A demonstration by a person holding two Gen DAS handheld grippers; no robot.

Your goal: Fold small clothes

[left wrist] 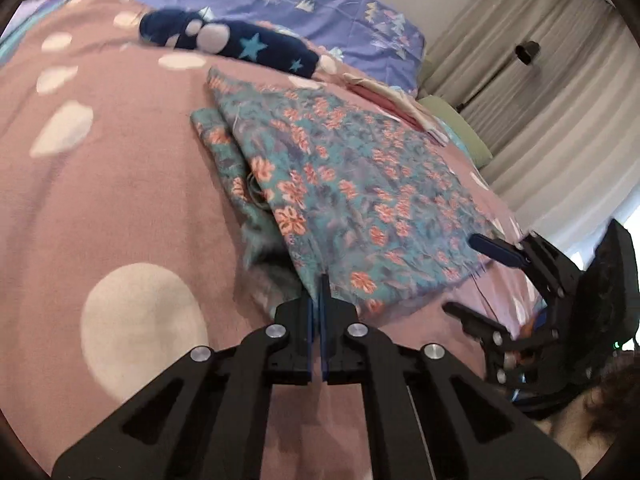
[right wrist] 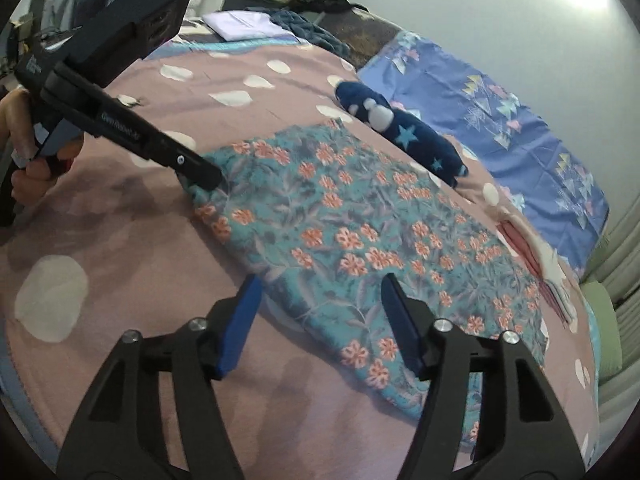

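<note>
One floral cloth (right wrist: 360,240) flat on the bed (right wrist: 120,240), folded, long axis running from left gripper (left wrist: 323,280) toward the far pillow (right wrist: 500,120). Left fingers together, pinched on a cloth corner; right gripper (right wrist: 320,320) fingers apart, straddling the near edge, not pressing. "GenRobot.AI" legible on left gripper.

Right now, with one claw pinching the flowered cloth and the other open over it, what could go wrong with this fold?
1. The left claw pinches only the corner of the flowered cloth; a pull may slip it free or lift one layer alone.
2. The right claw stands open over the near edge, gripping nothing, so that side may drag and bunch.
3. The star cloth lies close beyond; a far fold could catch it.
</note>
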